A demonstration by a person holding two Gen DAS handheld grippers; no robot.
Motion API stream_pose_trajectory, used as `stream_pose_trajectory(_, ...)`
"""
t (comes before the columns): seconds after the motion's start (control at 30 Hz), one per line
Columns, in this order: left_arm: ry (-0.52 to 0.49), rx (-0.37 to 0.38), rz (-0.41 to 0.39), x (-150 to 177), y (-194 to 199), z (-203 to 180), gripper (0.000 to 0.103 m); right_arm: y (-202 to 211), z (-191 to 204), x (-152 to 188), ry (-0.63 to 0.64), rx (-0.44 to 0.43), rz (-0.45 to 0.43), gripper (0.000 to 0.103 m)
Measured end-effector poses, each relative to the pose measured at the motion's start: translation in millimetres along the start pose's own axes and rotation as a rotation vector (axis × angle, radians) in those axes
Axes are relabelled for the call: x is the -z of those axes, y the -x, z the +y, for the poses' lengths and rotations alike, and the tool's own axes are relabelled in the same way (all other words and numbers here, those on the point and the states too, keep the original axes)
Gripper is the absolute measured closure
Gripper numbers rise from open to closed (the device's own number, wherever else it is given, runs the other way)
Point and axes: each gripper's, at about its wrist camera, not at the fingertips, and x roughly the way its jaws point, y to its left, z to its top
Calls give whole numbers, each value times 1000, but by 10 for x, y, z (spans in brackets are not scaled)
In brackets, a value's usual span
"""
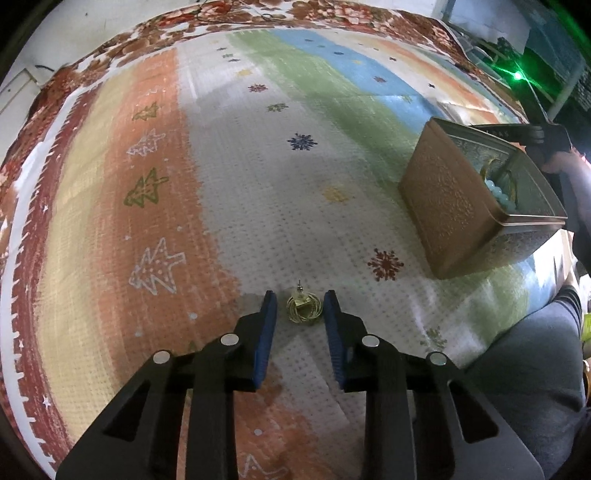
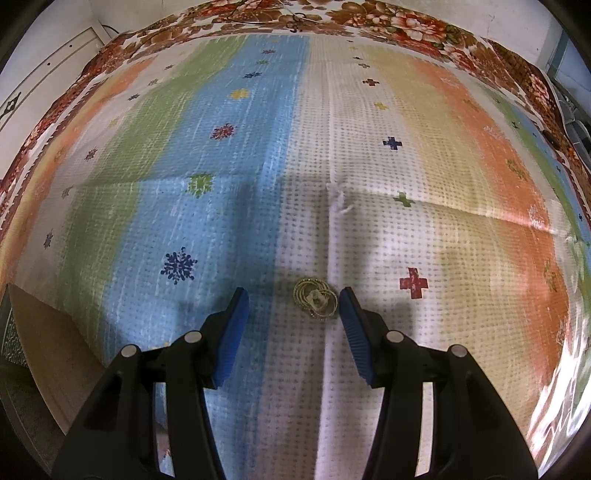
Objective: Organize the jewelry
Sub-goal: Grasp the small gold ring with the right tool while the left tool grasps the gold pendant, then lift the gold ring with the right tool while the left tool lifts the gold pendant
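In the left wrist view a gold wire-knot earring (image 1: 303, 309) with a post lies on the patterned cloth between the tips of my open left gripper (image 1: 300, 304). A gold embossed tin box (image 1: 458, 206) stands open at the right, with pale blue beads (image 1: 499, 192) and gold pieces inside. In the right wrist view a second gold wire-knot earring (image 2: 316, 298) lies between the tips of my open right gripper (image 2: 294, 301), closer to the right finger. Neither gripper touches its earring.
A striped cloth (image 1: 258, 184) with snowflake and tree prints covers the surface, over a floral blanket (image 2: 406, 18). The box corner (image 2: 33, 332) shows at the lower left of the right wrist view. A grey-clad knee (image 1: 532, 362) is at the right.
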Motion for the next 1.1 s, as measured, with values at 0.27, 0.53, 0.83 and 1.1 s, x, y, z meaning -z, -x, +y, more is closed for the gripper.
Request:
stream_pose_trajectory(0.27, -27, -19, -10, 2, -17, -38, 87, 12, -8, 1, -10, -12, -13, 70)
stream_pose_trajectory(0.53, -18, -16, -21, -2, -4, -34, 87, 33, -9, 20, -10, -14, -22, 82)
stream_pose_trajectory(0.83, -9, -14, -26, -12, 27, -23, 87, 72, 1, 47, 1, -9, -19, 91)
stream_pose_trajectory(1.1, -11, -15, -36, -42, 72, -32, 87, 122, 0, 53, 5, -11, -20, 99)
